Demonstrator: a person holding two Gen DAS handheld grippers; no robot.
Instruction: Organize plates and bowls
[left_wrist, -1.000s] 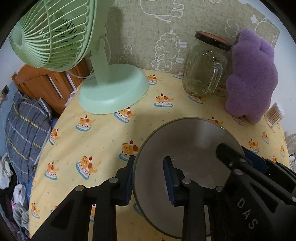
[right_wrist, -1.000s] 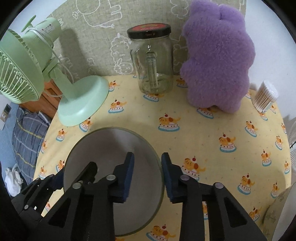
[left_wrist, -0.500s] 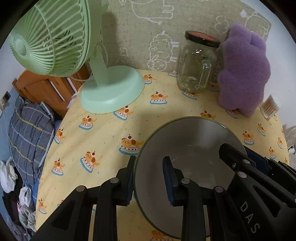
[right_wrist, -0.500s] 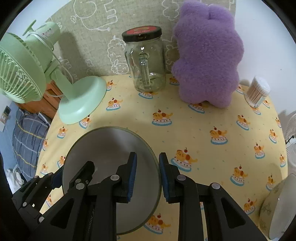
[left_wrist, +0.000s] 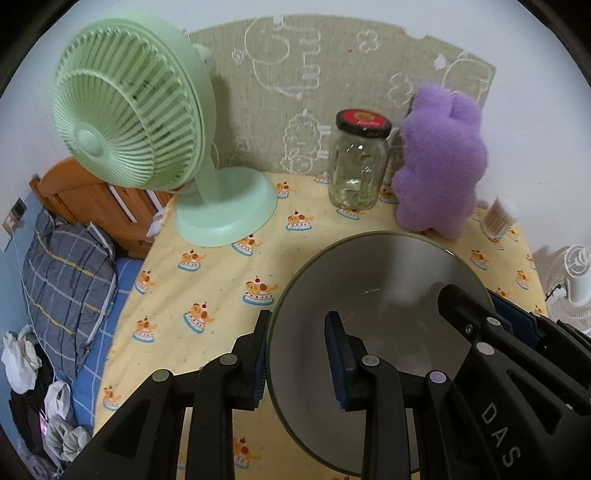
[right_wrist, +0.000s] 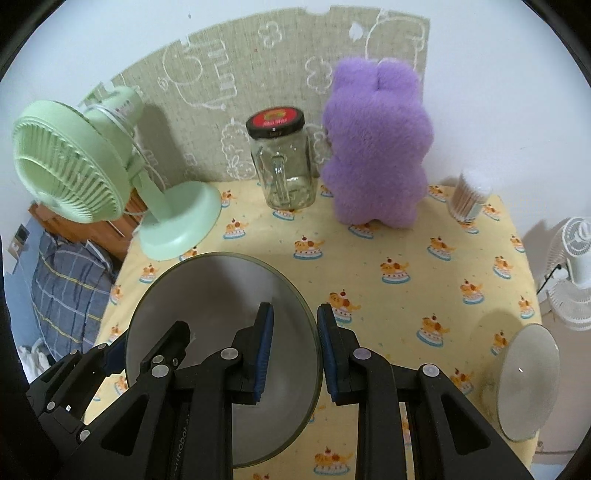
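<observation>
A large grey glass bowl (left_wrist: 384, 295) is held above the yellow tablecloth between both grippers. My left gripper (left_wrist: 297, 356) straddles its left rim, one pad outside and one inside. My right gripper (right_wrist: 293, 352) straddles its right rim (right_wrist: 312, 332) the same way; the bowl (right_wrist: 218, 295) fills the lower left of the right wrist view. Both look shut on the rim. A second, smaller glass dish (right_wrist: 528, 380) rests at the table's near right edge.
A green desk fan (left_wrist: 147, 147) stands at the back left. A glass jar with a red lid (right_wrist: 282, 162), a purple plush toy (right_wrist: 376, 147) and a cotton swab container (right_wrist: 469, 195) line the back wall. A bed with a plaid pillow (left_wrist: 62, 273) lies beyond the table's left edge.
Both grippers and the bowl have risen and drawn back from the wall. The back objects look smaller, and the small dish has come into the right wrist view.
</observation>
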